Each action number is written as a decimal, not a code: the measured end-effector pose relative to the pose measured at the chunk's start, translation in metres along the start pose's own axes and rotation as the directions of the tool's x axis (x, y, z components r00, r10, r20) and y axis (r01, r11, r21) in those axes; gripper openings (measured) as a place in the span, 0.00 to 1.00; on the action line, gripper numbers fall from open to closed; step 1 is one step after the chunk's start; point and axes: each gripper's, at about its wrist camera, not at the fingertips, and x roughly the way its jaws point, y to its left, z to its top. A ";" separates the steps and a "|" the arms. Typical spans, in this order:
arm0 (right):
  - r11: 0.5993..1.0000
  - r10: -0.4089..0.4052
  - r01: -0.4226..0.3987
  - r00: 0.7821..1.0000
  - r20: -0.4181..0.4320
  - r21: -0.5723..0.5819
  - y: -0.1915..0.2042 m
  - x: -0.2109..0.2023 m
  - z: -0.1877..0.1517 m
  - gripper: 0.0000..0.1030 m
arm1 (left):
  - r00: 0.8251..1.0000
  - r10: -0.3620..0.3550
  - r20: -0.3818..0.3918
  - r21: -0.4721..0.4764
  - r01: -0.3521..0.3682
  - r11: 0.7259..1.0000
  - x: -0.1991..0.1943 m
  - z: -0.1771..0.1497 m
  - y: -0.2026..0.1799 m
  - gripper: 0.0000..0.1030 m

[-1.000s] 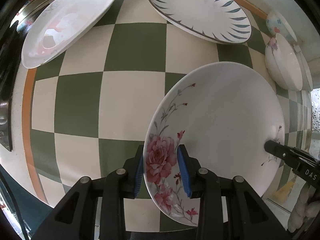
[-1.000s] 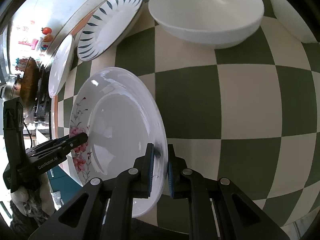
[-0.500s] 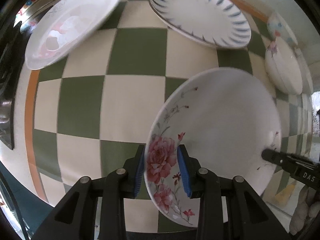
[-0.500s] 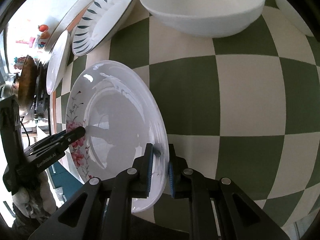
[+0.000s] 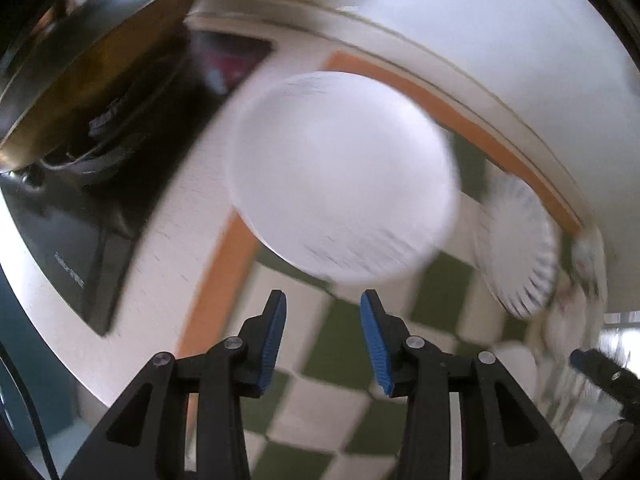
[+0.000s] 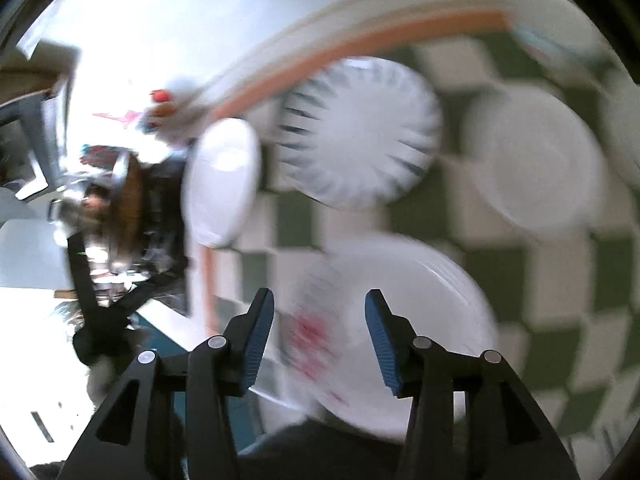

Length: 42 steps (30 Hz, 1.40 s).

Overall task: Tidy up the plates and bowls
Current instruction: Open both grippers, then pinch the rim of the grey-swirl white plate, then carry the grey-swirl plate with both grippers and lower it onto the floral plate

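Observation:
Both views are motion-blurred. My left gripper (image 5: 323, 336) is open and empty, facing a plain white plate (image 5: 340, 176) that lies on the checkered cloth near the stove. My right gripper (image 6: 319, 336) is open and empty above the rose-pattern plate (image 6: 400, 320), which lies on the cloth below its fingers. A blue-rayed plate (image 6: 356, 136) lies beyond it and shows in the left wrist view (image 5: 520, 248) too. A white bowl (image 6: 536, 160) sits at the right. The white plate also shows in the right wrist view (image 6: 222, 180).
A black stove top (image 5: 100, 184) with a metal wok (image 5: 80, 40) is at the left. The cloth's orange border (image 5: 224, 276) runs along the counter edge. More small dishes (image 5: 580, 272) stand at the far right by the wall. The other gripper's tip (image 5: 600, 368) shows at the right.
Both grippers have let go of the rose-pattern plate and opened. The left gripper has swung left toward the white plate; the right gripper has pulled up and back.

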 end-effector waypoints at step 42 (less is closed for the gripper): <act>0.989 -0.020 0.015 0.999 -0.032 -0.150 0.042 0.101 0.118 0.06 | 0.997 -0.075 0.028 0.053 0.074 0.996 0.015 0.022 0.000 0.22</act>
